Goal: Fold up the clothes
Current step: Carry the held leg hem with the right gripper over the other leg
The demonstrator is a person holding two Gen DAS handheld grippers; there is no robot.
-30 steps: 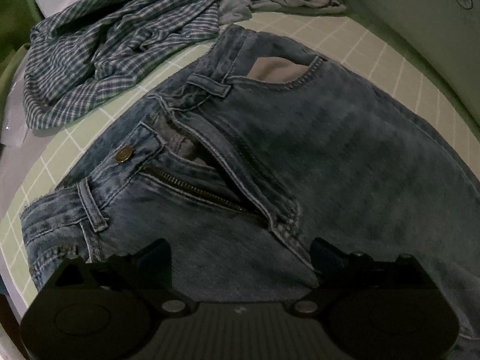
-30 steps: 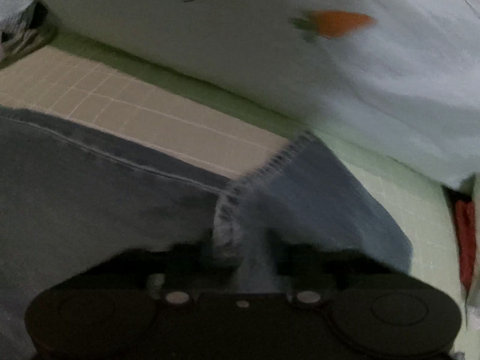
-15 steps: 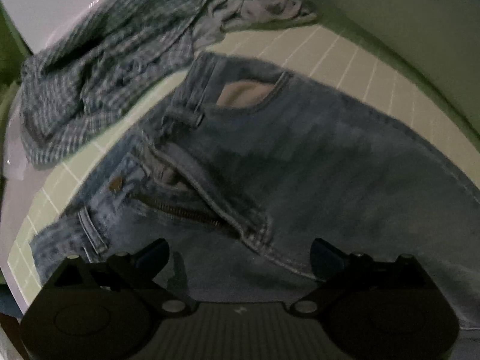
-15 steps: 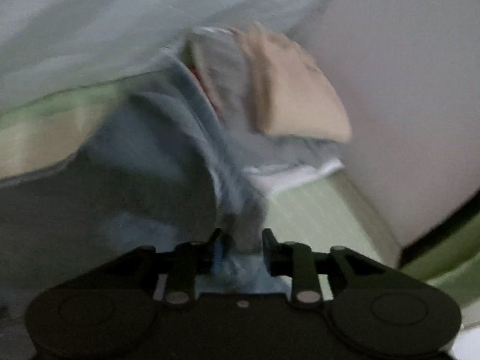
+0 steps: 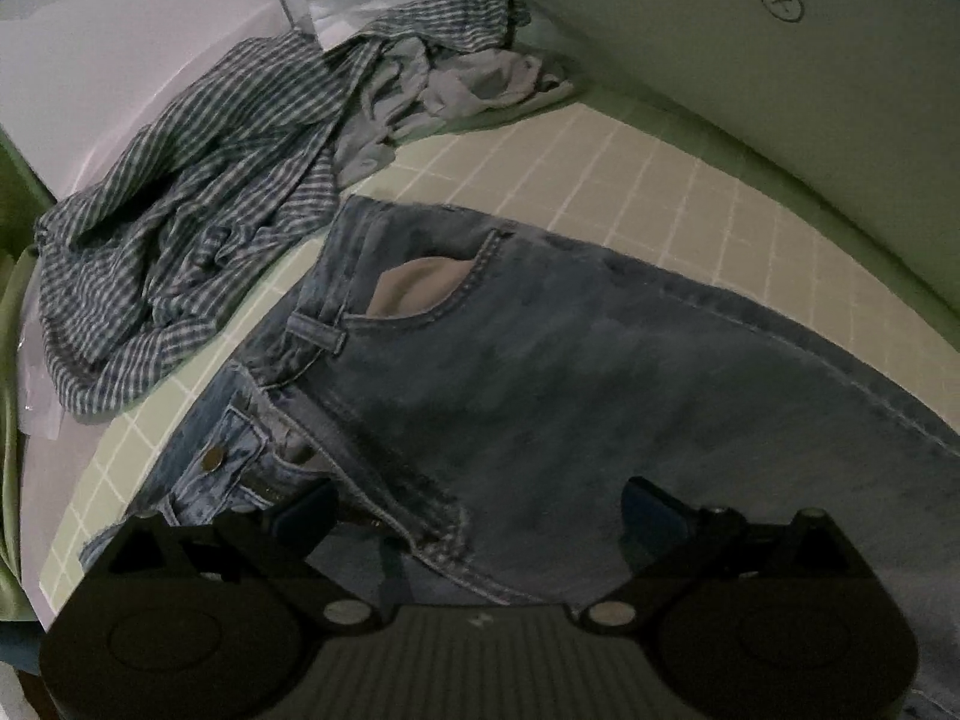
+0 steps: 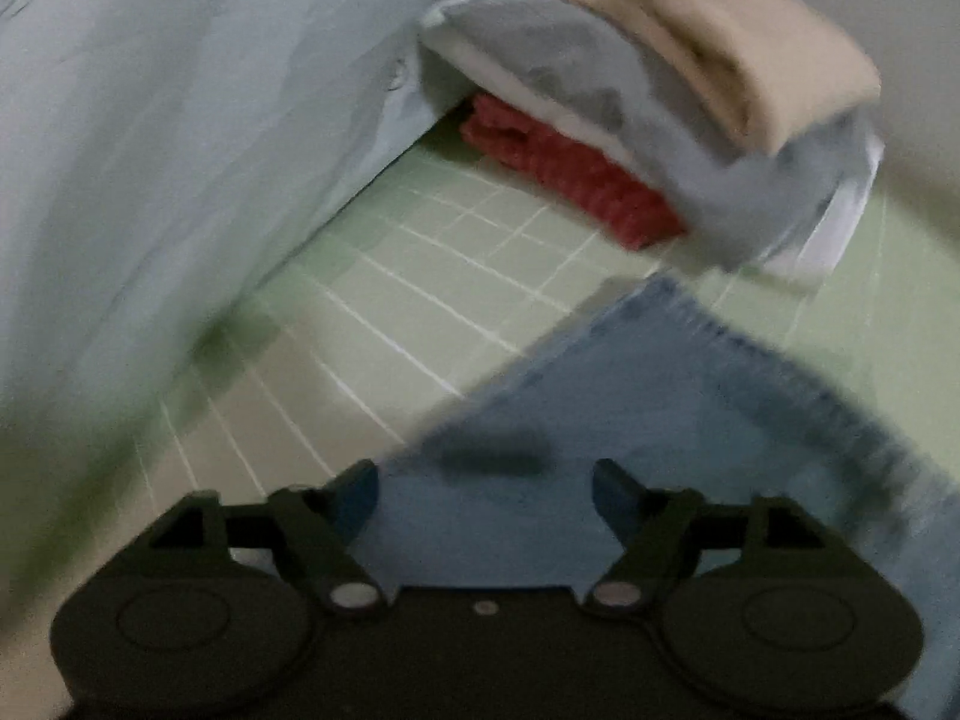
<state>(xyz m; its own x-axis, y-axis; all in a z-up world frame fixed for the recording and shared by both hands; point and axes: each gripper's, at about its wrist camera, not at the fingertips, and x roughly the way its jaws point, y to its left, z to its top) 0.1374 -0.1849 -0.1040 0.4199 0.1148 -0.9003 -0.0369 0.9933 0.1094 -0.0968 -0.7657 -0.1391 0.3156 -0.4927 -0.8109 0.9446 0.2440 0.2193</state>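
Note:
Blue jeans (image 5: 570,360) lie flat on the green grid mat (image 5: 630,180), waistband to the left, fly open, a pocket lining showing. My left gripper (image 5: 477,507) is open and hovers above the fly and crotch, holding nothing. In the right wrist view the jeans' leg end (image 6: 630,420) lies on the mat (image 6: 420,276) with its hem at the right. My right gripper (image 6: 486,489) is open just over that leg end and holds nothing.
A crumpled striped shirt (image 5: 198,210) and a grey garment (image 5: 480,84) lie beyond the waistband. A stack of folded clothes, beige (image 6: 720,48) on grey on red (image 6: 570,174), stands past the leg end. A pale sheet (image 6: 180,150) hangs at the left.
My right gripper was shut on the jeans' leg end; it has opened and the leg now lies on the mat. My left gripper has drawn back and up from the waistband, still open.

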